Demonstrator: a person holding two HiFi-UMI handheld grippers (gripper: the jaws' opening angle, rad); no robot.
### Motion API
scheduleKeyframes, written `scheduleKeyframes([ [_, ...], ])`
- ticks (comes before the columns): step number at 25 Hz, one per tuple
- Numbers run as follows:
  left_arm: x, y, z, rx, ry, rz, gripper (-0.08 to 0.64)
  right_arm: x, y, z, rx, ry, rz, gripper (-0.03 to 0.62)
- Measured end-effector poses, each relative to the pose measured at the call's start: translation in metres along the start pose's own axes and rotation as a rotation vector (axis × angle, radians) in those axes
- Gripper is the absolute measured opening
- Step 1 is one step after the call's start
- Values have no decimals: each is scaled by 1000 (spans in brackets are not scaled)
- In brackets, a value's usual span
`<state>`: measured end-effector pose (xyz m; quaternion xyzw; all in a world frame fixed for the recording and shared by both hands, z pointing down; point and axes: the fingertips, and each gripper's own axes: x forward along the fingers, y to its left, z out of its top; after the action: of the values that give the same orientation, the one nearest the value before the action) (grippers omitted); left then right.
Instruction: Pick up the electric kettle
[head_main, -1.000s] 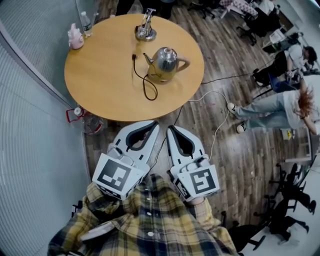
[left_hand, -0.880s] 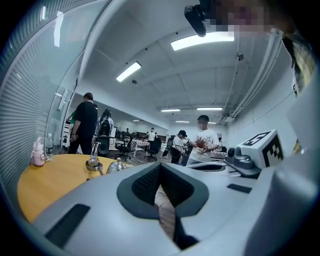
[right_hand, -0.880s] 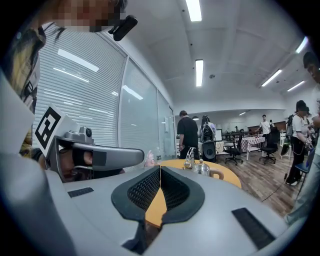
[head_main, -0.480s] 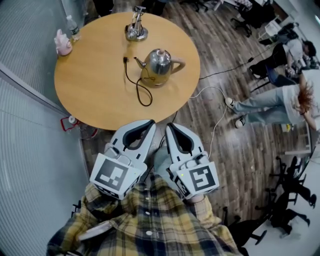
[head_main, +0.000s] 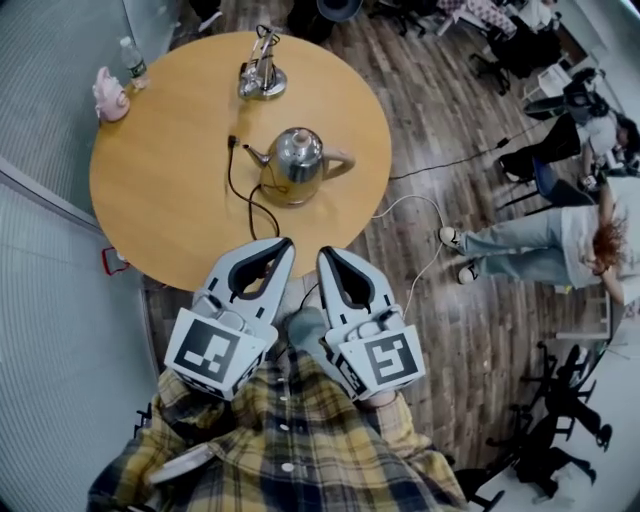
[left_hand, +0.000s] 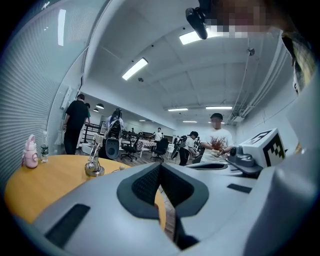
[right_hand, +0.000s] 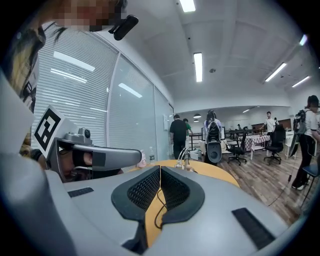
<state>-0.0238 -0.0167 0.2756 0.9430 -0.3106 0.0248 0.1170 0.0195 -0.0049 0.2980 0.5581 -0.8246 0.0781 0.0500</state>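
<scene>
The steel electric kettle (head_main: 296, 164) stands upright near the middle of the round wooden table (head_main: 160, 190), handle to the right, spout to the left. Its black cord (head_main: 243, 190) loops over the tabletop towards me and also shows as the cord (right_hand: 158, 210) in the right gripper view. My left gripper (head_main: 283, 244) and right gripper (head_main: 325, 253) are side by side at the near table edge, short of the kettle, both shut and holding nothing. In both gripper views the kettle is hidden behind the left gripper (left_hand: 160, 168) and the right gripper (right_hand: 160, 170).
A metal stand (head_main: 260, 74) sits at the table's far side, with a pink bottle (head_main: 108, 93) and a water bottle (head_main: 130, 60) at its far left. A white cable (head_main: 425, 262) lies on the wooden floor. A seated person (head_main: 545, 235) and office chairs (head_main: 550, 440) are at the right.
Both grippers have moved forward together; the table and kettle now sit nearer to them in the head view. The jaws stay shut.
</scene>
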Motion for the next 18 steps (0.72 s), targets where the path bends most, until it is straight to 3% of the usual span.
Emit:
scheduleKeyframes([
  [10, 100, 6, 13, -8, -21, 101, 3, 30, -97, 18, -44, 2, 95, 32],
  [18, 141, 0, 17, -13, -30, 204, 3, 39, -146, 17, -60, 25, 183, 32],
])
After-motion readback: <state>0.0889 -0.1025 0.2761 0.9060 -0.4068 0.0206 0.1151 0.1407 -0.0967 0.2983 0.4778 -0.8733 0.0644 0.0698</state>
